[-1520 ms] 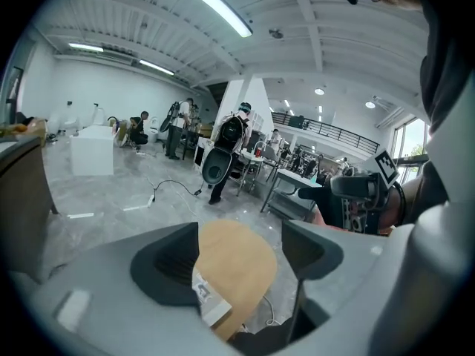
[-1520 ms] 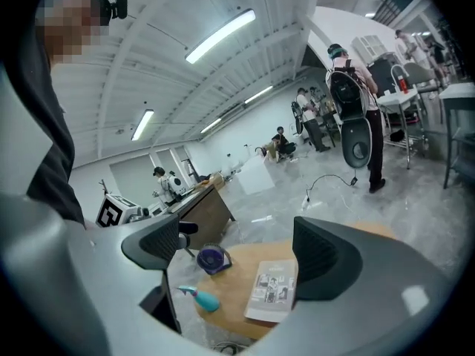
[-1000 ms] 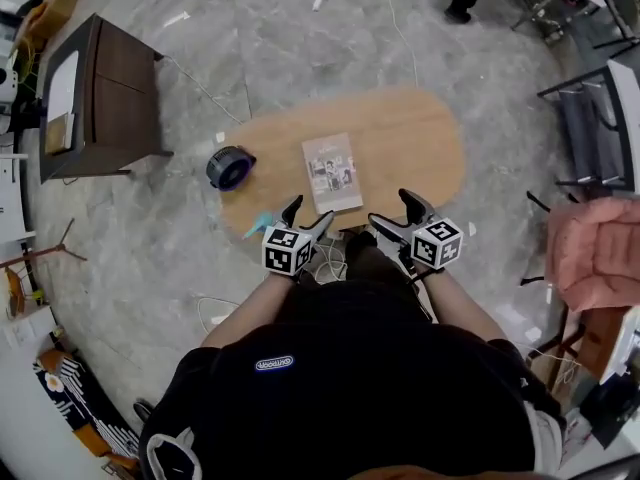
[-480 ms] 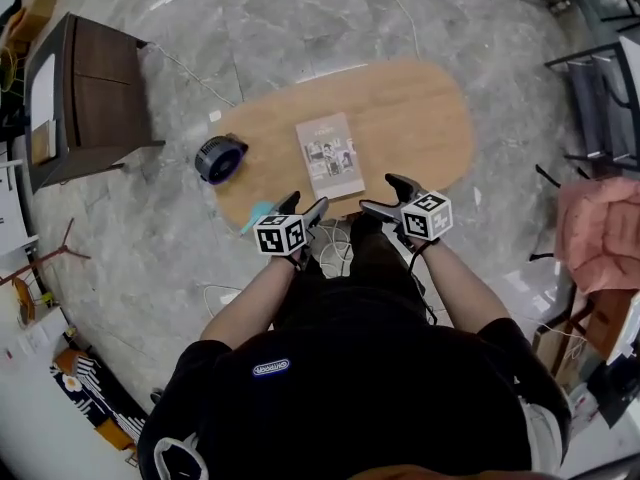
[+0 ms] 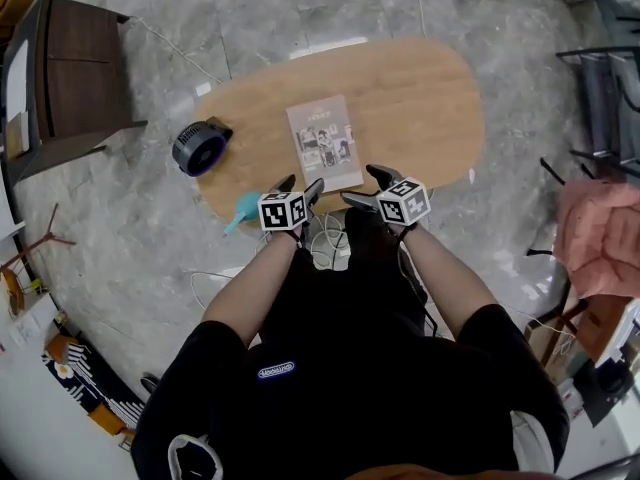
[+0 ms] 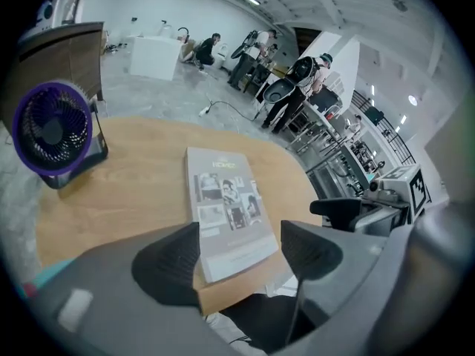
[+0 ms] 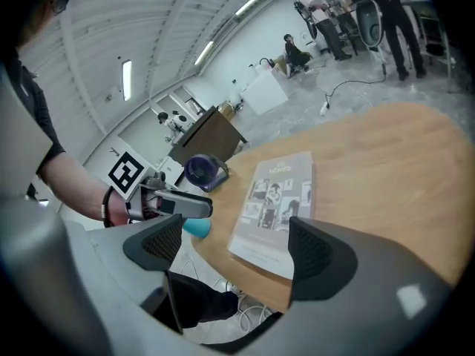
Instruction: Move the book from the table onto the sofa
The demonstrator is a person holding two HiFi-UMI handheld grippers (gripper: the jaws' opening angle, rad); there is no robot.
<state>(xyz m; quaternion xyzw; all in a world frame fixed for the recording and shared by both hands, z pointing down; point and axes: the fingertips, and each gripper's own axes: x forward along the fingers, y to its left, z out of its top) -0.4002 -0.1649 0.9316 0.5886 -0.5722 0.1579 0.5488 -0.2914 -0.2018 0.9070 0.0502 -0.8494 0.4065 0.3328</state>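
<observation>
Grey book (image 5: 324, 145) on wooden table (image 5: 425, 93), title illegible.

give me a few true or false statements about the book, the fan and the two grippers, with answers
1. The book lies flat on the table. True.
2. The left gripper is shut on the book. False: its fingers stand apart and grip nothing.
3. A purple fan stands on the table, left of the book in the head view. True.
4. The right gripper holds the fan. False: it is open and empty, near the book's closest edge, far from the fan.
</observation>
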